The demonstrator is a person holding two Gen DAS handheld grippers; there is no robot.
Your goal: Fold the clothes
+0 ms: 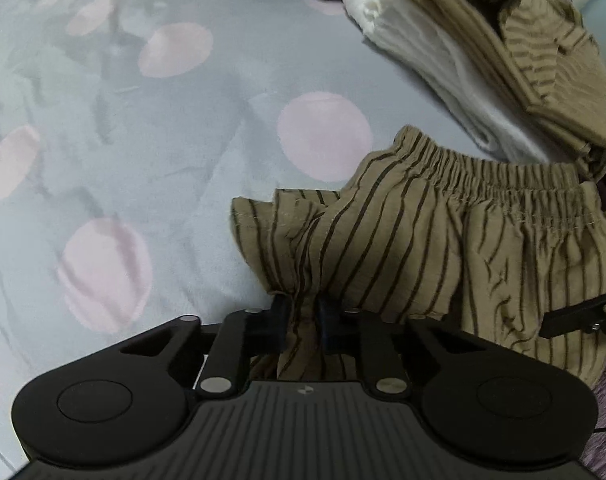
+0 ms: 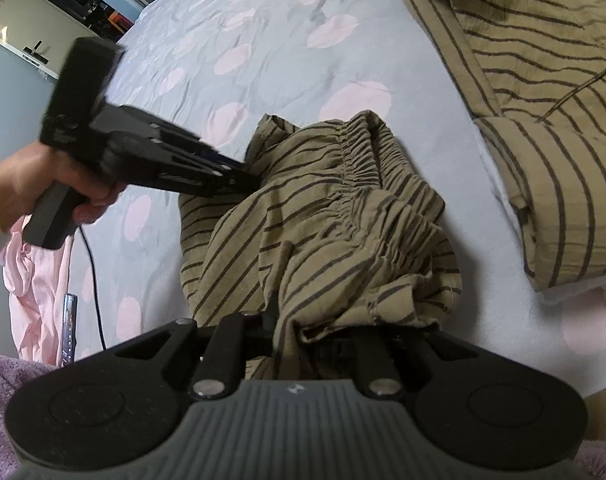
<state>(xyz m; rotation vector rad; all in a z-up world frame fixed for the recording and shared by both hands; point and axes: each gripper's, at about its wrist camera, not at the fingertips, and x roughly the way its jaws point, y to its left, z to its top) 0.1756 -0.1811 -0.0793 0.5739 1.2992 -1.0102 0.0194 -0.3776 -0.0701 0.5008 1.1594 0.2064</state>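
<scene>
Going L to R across the bed (image 2: 263, 12), w/ its grey sheet and pink dots.

Far L in the right wrist view: a pink garment (image 2: 35, 292) lies bunched at the bed's edge, not folded, w/ a dark cable (image 2: 93, 280) running beside it. A person's hand (image 2: 63, 184) holds the left gripper (image 2: 255, 180), which reaches in from the L to the striped shorts (image 2: 323, 220). In its own view the left gripper (image 1: 305, 316) has its fingers (image 1: 281, 320) nearly together, pinching a bunched fold of the shorts' (image 1: 423, 240) fabric; cloth sits squeezed between them.

Middle: the shorts are tan w/ dark stripes, elastic waistband gathered on top, and lie crumpled in a heap on the sheet. No flat lay, no crease yet.

Lower middle, right wrist view: the right gripper (image 2: 315, 332) is also closed down narrow on another bunch of the same shorts, near a hem edge; cloth drapes over the fingers so the pads themselves are mostly hidden.

R: a matching striped top (image 2: 543, 120) lies folded and flat, resting on a folded white item (image 1: 423, 60). That pile looks finished.

Progress, as a judgement: at least 2 pieces done, shorts only just gripped at 2 points, so they prob need lifting, spreading and folding. Pink piece remains after that. Roughly halfway, maybe a bit more.
</scene>
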